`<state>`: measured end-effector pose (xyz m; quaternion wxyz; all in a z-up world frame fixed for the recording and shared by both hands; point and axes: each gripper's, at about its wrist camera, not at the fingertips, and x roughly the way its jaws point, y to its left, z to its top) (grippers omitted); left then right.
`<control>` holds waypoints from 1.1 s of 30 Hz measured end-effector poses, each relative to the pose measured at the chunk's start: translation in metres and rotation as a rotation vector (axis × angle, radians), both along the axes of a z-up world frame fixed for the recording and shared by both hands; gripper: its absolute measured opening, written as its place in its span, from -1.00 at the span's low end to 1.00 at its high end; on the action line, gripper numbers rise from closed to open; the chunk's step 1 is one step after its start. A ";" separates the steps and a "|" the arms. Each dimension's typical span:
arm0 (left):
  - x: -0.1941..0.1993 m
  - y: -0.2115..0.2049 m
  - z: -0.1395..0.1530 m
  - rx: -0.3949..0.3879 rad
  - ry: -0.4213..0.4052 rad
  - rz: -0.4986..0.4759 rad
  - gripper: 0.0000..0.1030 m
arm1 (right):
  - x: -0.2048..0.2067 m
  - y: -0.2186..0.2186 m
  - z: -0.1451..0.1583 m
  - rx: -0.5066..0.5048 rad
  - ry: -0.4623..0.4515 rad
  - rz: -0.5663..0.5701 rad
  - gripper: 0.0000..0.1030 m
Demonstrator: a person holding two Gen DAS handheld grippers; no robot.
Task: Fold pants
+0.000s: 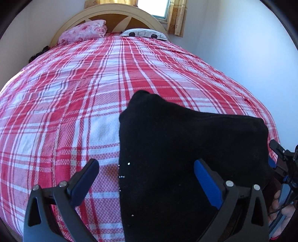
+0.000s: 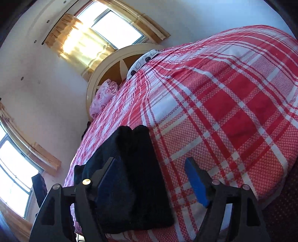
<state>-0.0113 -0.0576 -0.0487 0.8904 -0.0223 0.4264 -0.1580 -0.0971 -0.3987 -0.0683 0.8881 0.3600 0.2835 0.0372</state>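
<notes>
Left claw (image 1: 147,178) wide, right claw (image 2: 151,178) wide, black fuzzy pants (image 1: 186,149) folded, woven plaid bedspread (image 1: 83,93).

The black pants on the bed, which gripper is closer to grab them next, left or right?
Probably the left gripper: it is open with the black pants lying between its fingers. The right gripper is open too, but views the pants edge-on, tilted, over the plaid bedspread.

A home bedroom: plaid-covered bed (image 1: 93,93), pillows (image 1: 143,34) and headboard (image 1: 115,14) at twelve o'clock, curtained window (image 2: 115,28).
</notes>
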 end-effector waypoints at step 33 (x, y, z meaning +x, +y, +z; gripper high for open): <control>-0.008 0.003 0.007 -0.069 0.035 -0.102 -0.18 | -0.011 0.058 0.003 -0.139 0.124 0.186 -0.27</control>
